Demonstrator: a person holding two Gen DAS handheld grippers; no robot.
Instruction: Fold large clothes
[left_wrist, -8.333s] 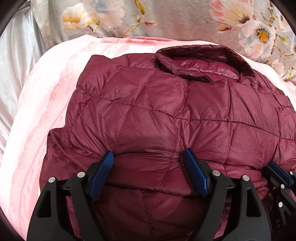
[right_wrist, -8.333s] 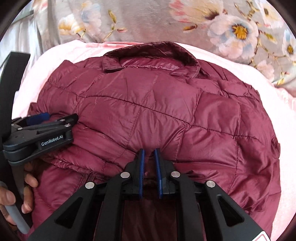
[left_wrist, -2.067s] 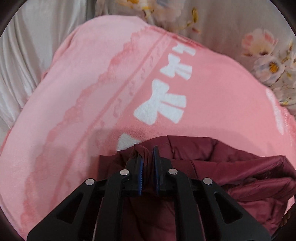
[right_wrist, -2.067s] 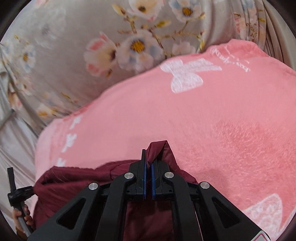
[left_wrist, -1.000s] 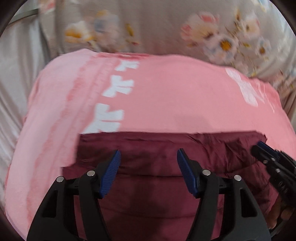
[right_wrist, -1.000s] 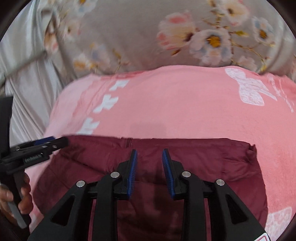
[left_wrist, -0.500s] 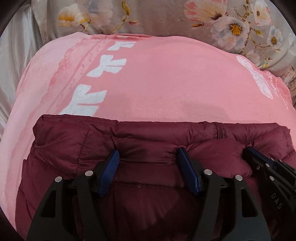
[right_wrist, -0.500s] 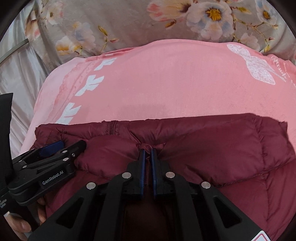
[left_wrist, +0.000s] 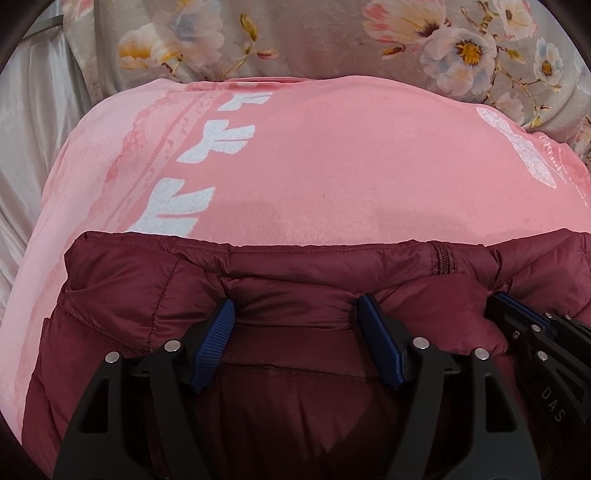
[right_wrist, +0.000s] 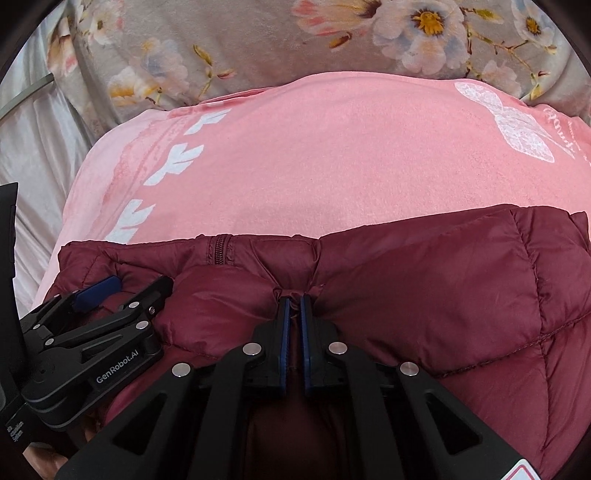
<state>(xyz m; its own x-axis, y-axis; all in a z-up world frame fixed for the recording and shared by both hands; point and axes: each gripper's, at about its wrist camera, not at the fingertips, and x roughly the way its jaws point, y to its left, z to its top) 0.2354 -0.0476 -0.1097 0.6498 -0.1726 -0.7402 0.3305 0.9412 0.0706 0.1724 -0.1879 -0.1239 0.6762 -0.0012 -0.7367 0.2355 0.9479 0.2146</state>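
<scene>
A maroon quilted puffer jacket (left_wrist: 295, 266) lies folded on the pink blanket, its far edge straight, with a zipper end near the middle; it also shows in the right wrist view (right_wrist: 424, 280). My left gripper (left_wrist: 297, 314) is open, its blue pads pressed down on the jacket's top layer with fabric between them. My right gripper (right_wrist: 294, 301) is shut on a pinch of the jacket's fabric near its far edge. The left gripper also shows at the left of the right wrist view (right_wrist: 110, 295), and the right gripper at the right edge of the left wrist view (left_wrist: 517, 314).
A pink blanket (left_wrist: 332, 166) with white bow prints covers the surface beyond the jacket. A grey floral cloth (left_wrist: 332, 37) lies behind it. Pale silky fabric (left_wrist: 29, 129) hangs at the left. A hand holds the left gripper's handle (right_wrist: 48, 458).
Earlier both grippers carried the jacket's edge over, then opened. In the last second the right gripper has shut on the fabric; the left has stayed open and settled lower on the jacket.
</scene>
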